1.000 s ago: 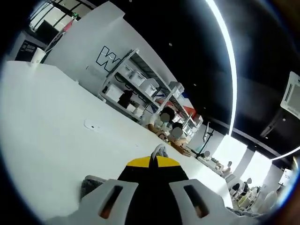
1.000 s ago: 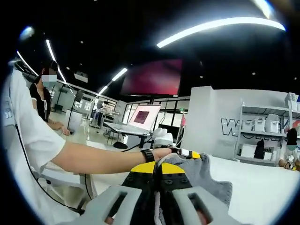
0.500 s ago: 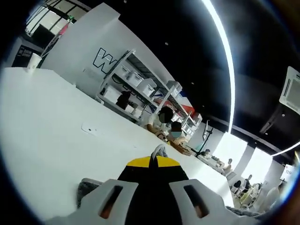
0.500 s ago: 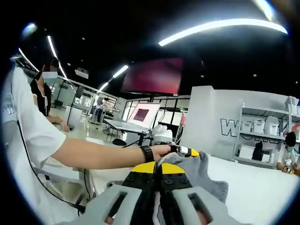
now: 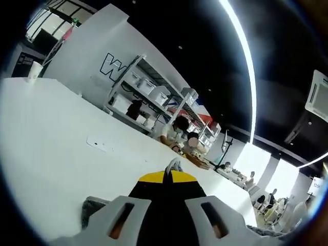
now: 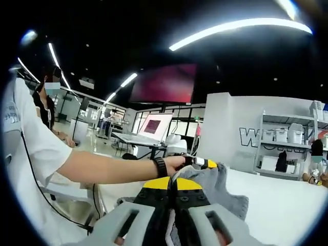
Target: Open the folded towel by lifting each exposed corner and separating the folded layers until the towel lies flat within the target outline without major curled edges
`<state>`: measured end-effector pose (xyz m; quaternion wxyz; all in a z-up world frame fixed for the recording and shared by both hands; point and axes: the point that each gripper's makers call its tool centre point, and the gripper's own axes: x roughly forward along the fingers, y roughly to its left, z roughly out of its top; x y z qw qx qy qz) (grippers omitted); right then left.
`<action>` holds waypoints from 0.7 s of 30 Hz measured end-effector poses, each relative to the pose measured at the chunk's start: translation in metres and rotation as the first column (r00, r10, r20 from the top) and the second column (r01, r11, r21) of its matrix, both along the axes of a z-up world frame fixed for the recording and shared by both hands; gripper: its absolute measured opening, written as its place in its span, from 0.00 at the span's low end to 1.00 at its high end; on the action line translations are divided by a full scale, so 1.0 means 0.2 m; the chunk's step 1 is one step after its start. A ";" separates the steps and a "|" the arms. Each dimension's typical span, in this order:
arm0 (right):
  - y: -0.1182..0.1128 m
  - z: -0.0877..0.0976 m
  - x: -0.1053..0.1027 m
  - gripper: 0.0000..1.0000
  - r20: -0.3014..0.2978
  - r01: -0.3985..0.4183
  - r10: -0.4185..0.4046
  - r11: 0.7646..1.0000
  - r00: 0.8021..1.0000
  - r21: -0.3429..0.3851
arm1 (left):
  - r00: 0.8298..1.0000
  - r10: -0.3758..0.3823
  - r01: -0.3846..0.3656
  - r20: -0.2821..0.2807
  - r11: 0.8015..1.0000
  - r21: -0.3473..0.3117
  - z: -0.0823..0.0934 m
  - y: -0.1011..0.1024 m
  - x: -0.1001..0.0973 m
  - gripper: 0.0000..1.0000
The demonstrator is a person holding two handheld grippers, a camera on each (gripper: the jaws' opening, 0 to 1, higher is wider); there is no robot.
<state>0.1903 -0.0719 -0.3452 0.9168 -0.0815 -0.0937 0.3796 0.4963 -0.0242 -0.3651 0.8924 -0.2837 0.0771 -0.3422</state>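
The grey towel (image 6: 218, 192) hangs bunched over the white table (image 6: 287, 210), held up by both grippers. My right gripper (image 6: 174, 180) is shut on a grey corner that sticks up between its yellow-tipped jaws. In the left gripper view my left gripper (image 5: 173, 168) is shut on another small tuft of the towel (image 5: 175, 165), and more grey cloth (image 5: 92, 209) sags at the lower left. In the right gripper view the left gripper (image 6: 197, 163), held by a person's hand (image 6: 171, 164), grips the towel's far edge.
The white table (image 5: 61, 154) stretches far to the left, with a small flat object (image 5: 98, 144) lying on it and a paper cup (image 5: 34, 70) at its far end. Shelving with bins (image 5: 154, 97) and seated people (image 5: 179, 130) lie beyond. A person's arm (image 6: 102, 166) crosses the right gripper view.
Both views have shifted slightly with the hands. The grips on the towel are unchanged.
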 end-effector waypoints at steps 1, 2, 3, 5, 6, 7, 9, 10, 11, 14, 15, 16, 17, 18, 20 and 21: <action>0.00 0.00 0.00 0.00 0.000 0.002 -0.002 1.000 1.000 -0.002 | 1.000 0.003 -0.003 0.001 1.000 0.008 0.00 0.01 0.00 0.00; 0.00 0.01 0.00 0.00 0.004 0.002 -0.002 1.000 1.000 -0.003 | 1.000 0.002 -0.002 0.002 1.000 0.004 0.00 0.01 0.00 0.00; 0.00 0.01 0.00 0.00 0.006 -0.001 0.001 1.000 1.000 -0.005 | 1.000 0.001 -0.001 0.003 1.000 -0.002 0.01 0.01 0.00 0.00; -0.01 0.02 0.00 0.00 0.010 0.001 -0.001 1.000 1.000 -0.002 | 1.000 0.004 -0.005 -0.008 1.000 -0.025 0.01 0.01 0.00 0.00; -0.01 0.02 0.00 0.00 0.011 0.002 -0.002 1.000 1.000 0.001 | 1.000 0.005 -0.005 -0.009 1.000 -0.027 0.01 0.01 0.00 0.00; -0.02 0.03 0.00 0.00 0.011 0.004 -0.004 1.000 1.000 0.005 | 1.000 0.006 -0.006 -0.010 1.000 -0.029 0.01 0.01 0.00 0.00; -0.04 0.04 0.00 0.00 0.013 0.010 -0.010 1.000 1.000 0.009 | 1.000 0.005 -0.005 0.001 1.000 -0.026 0.02 0.00 -0.01 0.00; -0.05 0.04 0.00 0.00 0.014 0.013 -0.013 1.000 1.000 0.011 | 1.000 0.004 -0.004 0.006 1.000 -0.025 0.03 0.00 -0.01 0.00; -0.06 0.04 0.00 0.00 0.013 0.015 -0.015 1.000 1.000 0.013 | 1.000 0.003 -0.003 0.008 1.000 -0.029 0.03 -0.01 -0.01 0.00; -0.07 0.04 0.00 0.00 0.015 0.020 -0.020 1.000 1.000 0.013 | 1.000 0.008 -0.008 0.013 0.999 -0.032 0.05 -0.02 -0.01 0.00; -0.07 0.05 0.00 0.00 0.017 0.021 -0.022 1.000 1.000 0.014 | 1.000 0.007 -0.007 0.016 1.000 -0.030 0.05 -0.03 -0.01 0.00; -0.08 0.05 0.00 0.00 0.021 0.024 -0.024 1.000 1.000 0.014 | 1.000 0.008 -0.007 0.014 0.999 -0.035 0.05 -0.03 -0.01 0.00; -0.08 0.06 0.00 0.00 0.024 0.026 -0.026 1.000 0.999 0.014 | 1.000 0.008 -0.007 0.013 0.999 -0.040 0.05 -0.03 -0.01 0.00; -0.09 0.06 0.00 0.00 0.026 0.030 -0.030 0.999 0.999 0.015 | 1.000 0.011 -0.010 0.009 0.999 -0.046 0.05 -0.04 -0.01 0.00; -0.10 0.06 0.00 0.00 0.027 0.031 -0.032 0.999 0.999 0.018 | 1.000 0.012 -0.012 0.008 0.999 -0.051 0.05 -0.04 -0.01 0.00; -0.10 0.07 0.00 0.00 0.027 0.032 -0.033 0.999 0.999 0.021 | 1.000 0.010 -0.009 0.017 0.999 -0.048 0.06 -0.06 -0.01 0.00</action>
